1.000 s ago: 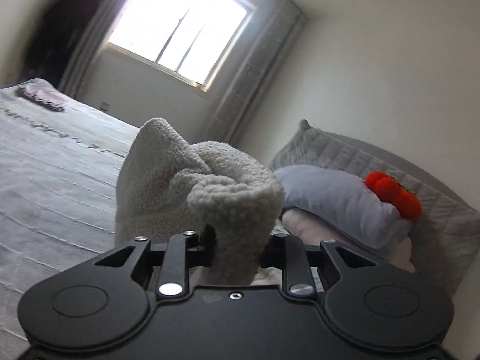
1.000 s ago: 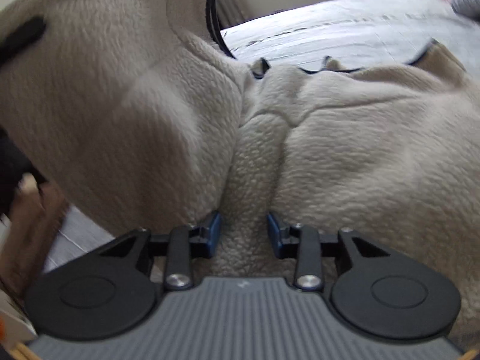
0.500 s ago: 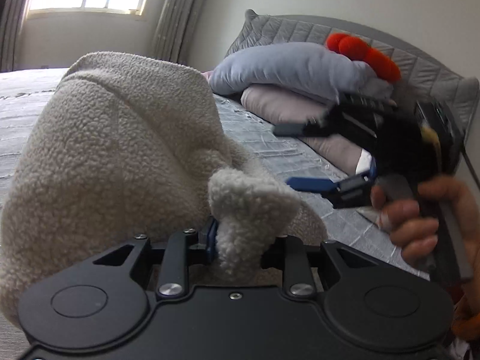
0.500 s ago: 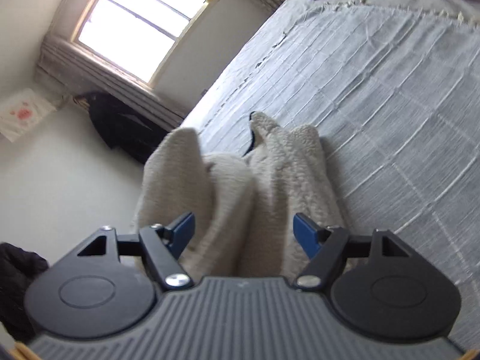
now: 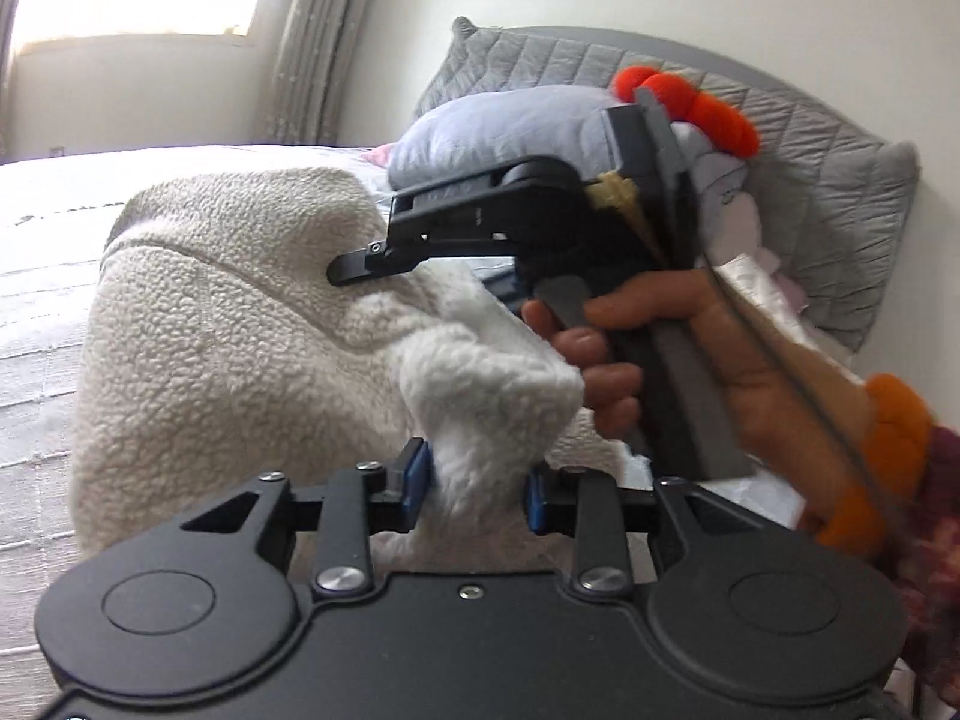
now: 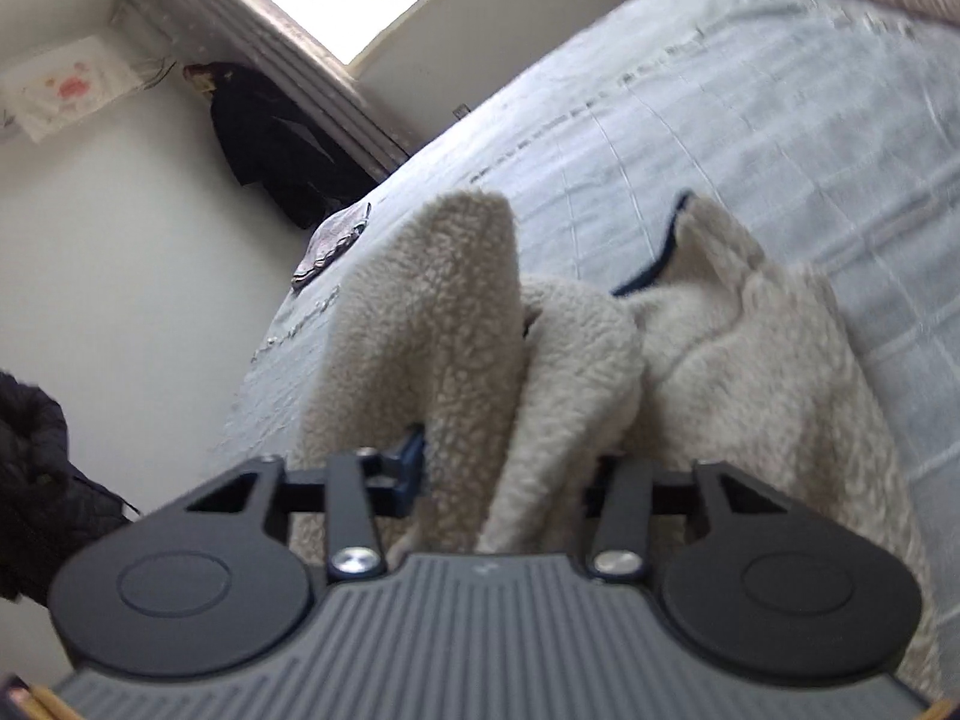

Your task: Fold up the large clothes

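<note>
A cream fleece jacket (image 5: 228, 336) lies bunched on the grey bedspread (image 5: 36, 252). My left gripper (image 5: 477, 480) is shut on a thick fold of it at the near edge. In the left wrist view the right gripper (image 5: 360, 261) is held by a hand and reaches into the fleece from the right. In the right wrist view the fleece (image 6: 708, 360) with its dark trim (image 6: 666, 246) fills the space between the pads of my right gripper (image 6: 507, 468). The jaws stand fairly wide apart around the bulky fabric, and the right pad is hidden by it.
Pillows (image 5: 498, 132) and a red-orange plush toy (image 5: 696, 108) lean on the grey quilted headboard (image 5: 810, 174). A small cloth (image 6: 333, 243) lies at the bed's far edge. A dark coat (image 6: 270, 144) hangs by the window curtains. The wall runs along the bed's left side.
My right gripper was open above the fleece and has come down into it with the jaws closer together. My left gripper kept its hold and moved little.
</note>
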Motion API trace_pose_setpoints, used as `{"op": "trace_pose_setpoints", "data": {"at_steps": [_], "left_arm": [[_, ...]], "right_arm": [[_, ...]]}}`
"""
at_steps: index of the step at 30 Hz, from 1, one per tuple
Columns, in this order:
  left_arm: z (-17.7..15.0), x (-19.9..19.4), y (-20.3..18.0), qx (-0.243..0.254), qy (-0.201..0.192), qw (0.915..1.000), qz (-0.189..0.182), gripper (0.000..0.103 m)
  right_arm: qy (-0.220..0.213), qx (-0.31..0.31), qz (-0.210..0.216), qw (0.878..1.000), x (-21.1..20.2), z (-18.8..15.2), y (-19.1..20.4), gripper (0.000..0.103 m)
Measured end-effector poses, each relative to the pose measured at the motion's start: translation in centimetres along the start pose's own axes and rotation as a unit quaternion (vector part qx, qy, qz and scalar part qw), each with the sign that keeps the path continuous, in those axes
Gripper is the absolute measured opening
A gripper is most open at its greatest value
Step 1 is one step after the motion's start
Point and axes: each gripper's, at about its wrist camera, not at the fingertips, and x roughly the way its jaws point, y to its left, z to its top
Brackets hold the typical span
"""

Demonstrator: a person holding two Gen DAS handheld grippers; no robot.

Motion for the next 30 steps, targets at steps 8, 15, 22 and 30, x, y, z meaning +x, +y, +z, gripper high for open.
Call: {"op": "trace_pose_setpoints", "data": {"at_steps": [8, 15, 22, 30], "left_arm": [[1.5, -6.9, 2.7, 0.001, -0.029, 0.9996, 0.002, 0.049], [3.2, -7.1, 6.5, -0.02, -0.073, 0.995, 0.065, 0.049], [2.5, 0.2, 8.3, -0.033, -0.015, 0.9973, 0.065, 0.049], [2.0, 1.4, 7.4, -0.012, -0.009, 0.9981, 0.059, 0.048]], "right_arm": [[-0.037, -0.083, -0.018, 0.996, -2.7, 2.0, 2.9, 0.029], [-0.053, -0.079, -0.019, 0.995, -4.3, 4.0, 1.0, 0.028], [-0.038, -0.023, -0.019, 0.999, -4.9, 3.7, -5.1, 0.035], [-0.022, 0.013, -0.036, 0.999, -4.2, 3.5, -10.1, 0.054]]}}
